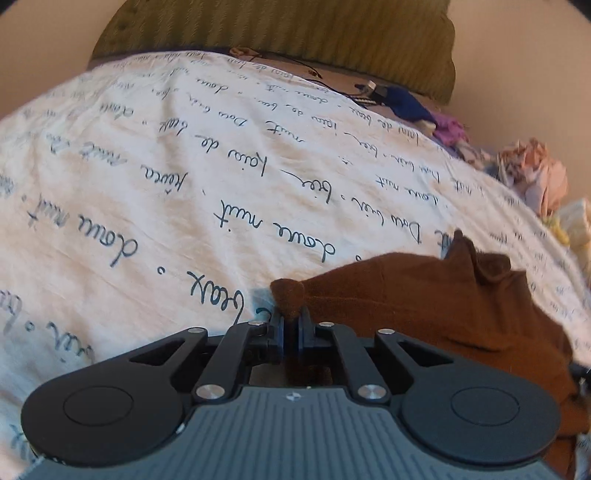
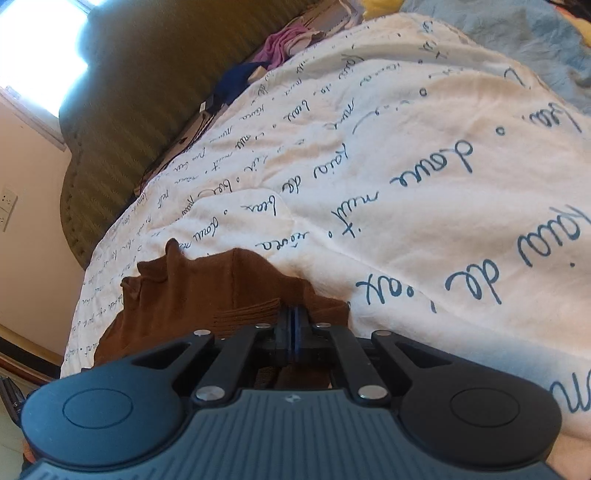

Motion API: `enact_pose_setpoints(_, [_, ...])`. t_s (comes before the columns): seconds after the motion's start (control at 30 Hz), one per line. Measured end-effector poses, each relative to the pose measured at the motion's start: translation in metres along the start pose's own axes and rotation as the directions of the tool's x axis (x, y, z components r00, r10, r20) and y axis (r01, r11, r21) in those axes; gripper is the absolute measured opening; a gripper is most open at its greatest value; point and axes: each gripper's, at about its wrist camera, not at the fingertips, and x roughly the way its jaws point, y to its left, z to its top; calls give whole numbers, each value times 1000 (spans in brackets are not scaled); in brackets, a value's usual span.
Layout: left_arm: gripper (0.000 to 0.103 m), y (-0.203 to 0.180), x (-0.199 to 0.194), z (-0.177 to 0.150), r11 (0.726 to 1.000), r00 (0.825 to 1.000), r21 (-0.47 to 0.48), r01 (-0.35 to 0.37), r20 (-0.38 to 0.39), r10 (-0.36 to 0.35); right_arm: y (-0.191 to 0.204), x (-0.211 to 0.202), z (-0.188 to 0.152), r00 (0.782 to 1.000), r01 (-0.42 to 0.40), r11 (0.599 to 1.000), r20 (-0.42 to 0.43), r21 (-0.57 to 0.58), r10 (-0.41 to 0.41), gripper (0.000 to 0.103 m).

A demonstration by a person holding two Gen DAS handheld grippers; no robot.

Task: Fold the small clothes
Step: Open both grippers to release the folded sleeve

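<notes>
1. Lying on the bed, near its closer edge, the small brown knitted garment (image 1: 424, 295) is pinched at two places, one by each hand-held tool.
2. The left tongs (image 1: 290, 325) are closed on a bunched corner of the garment, a rounded nub of cloth poking up between the blue pads.
3. The right tongs (image 2: 294, 325) are likewise closed on the garment's edge, next to a ribbed band that looks like a cuff or hem.
4. Holding two points at once probably serves to lift or stretch the piece so it can be laid flat or doubled over; that is my reading, not something shown.
5. The garment looks soft, fuzzy and thick. It is rumpled, with peaks of cloth standing up on its far side, so no tidy fold is made yet.
6. Beneath the garment spreads the white quilted bedcover with blue handwritten script (image 1: 184, 184), wrinkled but mostly bare.
7. Beyond the garment, at the cover's far edge, sits a heap of other clothes in blue, purple and pale pink (image 1: 443, 125), and behind that an olive-green ribbed headboard (image 1: 277, 33).
</notes>
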Motion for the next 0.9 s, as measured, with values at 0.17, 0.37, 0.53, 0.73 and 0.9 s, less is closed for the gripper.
enact_pose_setpoints(0.17, [27, -25, -52, -10, 993, 978, 71, -96, 190, 81, 55, -35, -16, 990, -12, 982, 136, -190, 39, 6])
enact_pose_setpoints(0.37, [39, -124, -5, -38, 937, 983, 328, -119, 171, 65, 117, 45, -52, 993, 118, 910, 48, -397, -108, 8])
enact_pose_setpoints(0.53, [57, -116, 28, -66, 893, 960, 397, -211, 254, 114, 83, 50, -69, 985, 118, 877, 168, -466, -43, 7])
enact_pose_setpoints(0.73, [60, -103, 5, -59, 920, 961, 325, -220, 234, 148, 87, 33, -62, 986, 118, 930, 150, -348, -69, 7])
enact_pose_setpoints(0.9, [64, -117, -45, -92, 931, 971, 362, -47, 236, -43, 125, -2, -97, 986, 34, 885, 162, -464, 46, 22])
